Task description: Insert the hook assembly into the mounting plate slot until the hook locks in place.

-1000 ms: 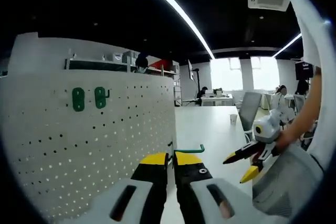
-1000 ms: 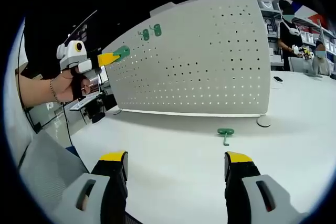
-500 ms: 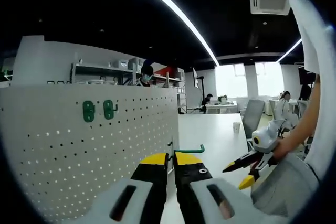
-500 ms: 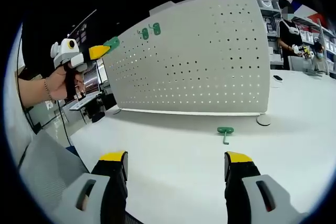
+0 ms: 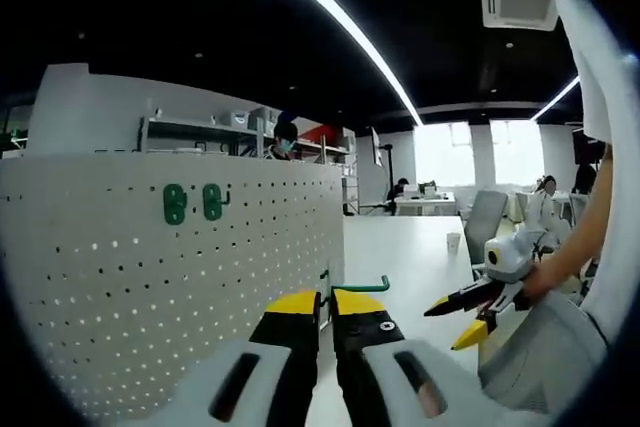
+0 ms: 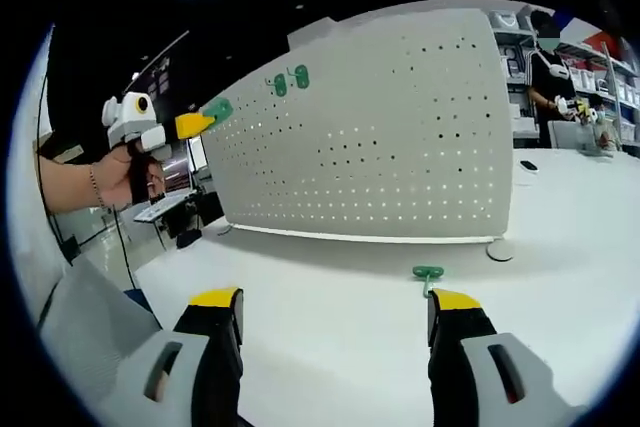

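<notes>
Up goes the left gripper (image 6: 205, 120) since a second ago, hook (image 5: 358, 285) pinched between its shut jaws, and it now rides level with the upper rows of the pegboard (image 6: 400, 137). From its own view the two green hooks (image 5: 192, 203) already mounted on the board have slid lower and closer to centre, so the camera is lining up with that row. Good sign: the carried hook is near the board's edge but not yet touching it, so insertion looks not yet begun. Next it likely needs to swing round to the perforated face and find a slot beside the mounted pair.

Over on the right, the right gripper (image 6: 335, 309) hangs wide and idle above the table (image 6: 330, 347), with a spare hook (image 6: 427, 274) lying just ahead of its jaw.
</notes>
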{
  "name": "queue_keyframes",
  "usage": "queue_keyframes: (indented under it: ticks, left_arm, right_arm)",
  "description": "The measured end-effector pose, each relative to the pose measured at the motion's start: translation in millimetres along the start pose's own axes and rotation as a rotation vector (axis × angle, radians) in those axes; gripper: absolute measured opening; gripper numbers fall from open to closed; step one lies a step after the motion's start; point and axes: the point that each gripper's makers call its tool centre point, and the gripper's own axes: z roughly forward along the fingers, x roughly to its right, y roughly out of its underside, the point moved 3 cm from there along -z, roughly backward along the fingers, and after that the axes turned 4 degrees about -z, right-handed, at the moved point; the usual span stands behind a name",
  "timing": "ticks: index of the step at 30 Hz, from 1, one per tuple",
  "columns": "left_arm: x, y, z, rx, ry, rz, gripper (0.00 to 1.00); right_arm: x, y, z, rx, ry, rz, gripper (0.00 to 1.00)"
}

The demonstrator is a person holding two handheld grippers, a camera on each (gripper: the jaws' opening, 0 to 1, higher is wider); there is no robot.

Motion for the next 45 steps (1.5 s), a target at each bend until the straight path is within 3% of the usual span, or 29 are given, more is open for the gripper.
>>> queue_keyframes:
  ticks: [4, 7, 10, 22, 45]
  left_arm:
    - [0.4, 1.4, -1, -0.001, -0.004, -0.007, 0.05]
    - [0.4, 2.3, -1, -0.003, -0.005, -0.007, 0.05]
    - [-0.1, 3.0, -1, -0.002, -0.008, -0.011, 0.05]
    - [-2.0, -0.7, -3, 0.018, -0.021, -0.020, 0.04]
    - [-2.4, -4.1, -5, 0.035, -0.030, -0.019, 0.04]
  right_arm:
    - [-8, -18.3, -2, 0.078, -0.025, -0.035, 0.73]
    - [-16, -39.6, -4, 0.184, -0.063, -0.051, 0.74]
    - [-21, -50.8, -5, 0.218, -0.087, -0.057, 0.74]
    - [-36, -63.1, 8, 0.222, -0.140, -0.060, 0.72]
    - [-74, -101.8, 41, 0.324, -0.280, 0.091, 0.69]
